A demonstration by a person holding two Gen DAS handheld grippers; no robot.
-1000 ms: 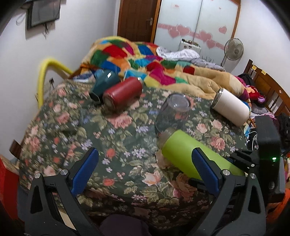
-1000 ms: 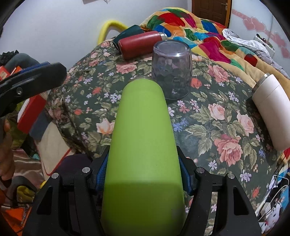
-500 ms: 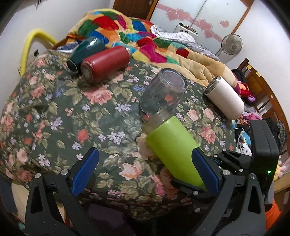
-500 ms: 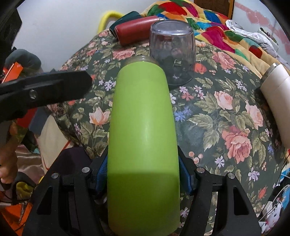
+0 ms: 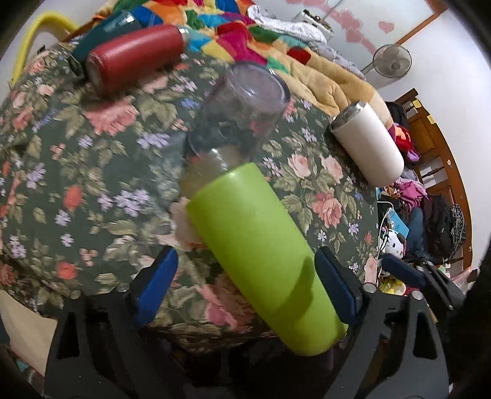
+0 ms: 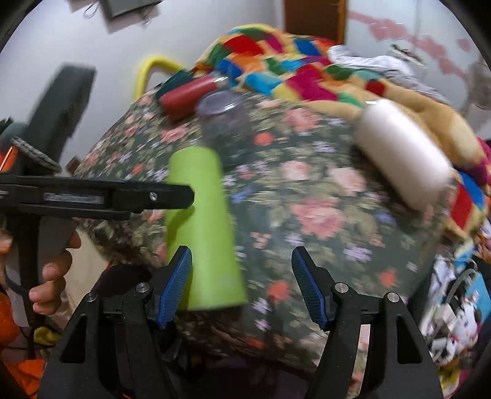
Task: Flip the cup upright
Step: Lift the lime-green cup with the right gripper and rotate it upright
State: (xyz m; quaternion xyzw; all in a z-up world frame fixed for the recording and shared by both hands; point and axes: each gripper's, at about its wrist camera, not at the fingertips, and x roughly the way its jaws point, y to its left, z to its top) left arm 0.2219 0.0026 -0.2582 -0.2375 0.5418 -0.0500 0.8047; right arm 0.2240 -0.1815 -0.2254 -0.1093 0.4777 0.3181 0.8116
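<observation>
The floral bedspread (image 5: 92, 172) is taken as reference. On its near edge the green cup (image 5: 260, 245) is lying, between the spread fingers of the left gripper (image 5: 245, 285). The right gripper (image 6: 242, 285) is open, the cup beside its left finger (image 6: 175, 288).

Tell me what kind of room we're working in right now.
Most likely a bedroom at home: the cups lie on a bed with a floral cover, a patchwork quilt is bunched behind them, and a standing fan sits near heart-decorated closet doors.
</observation>
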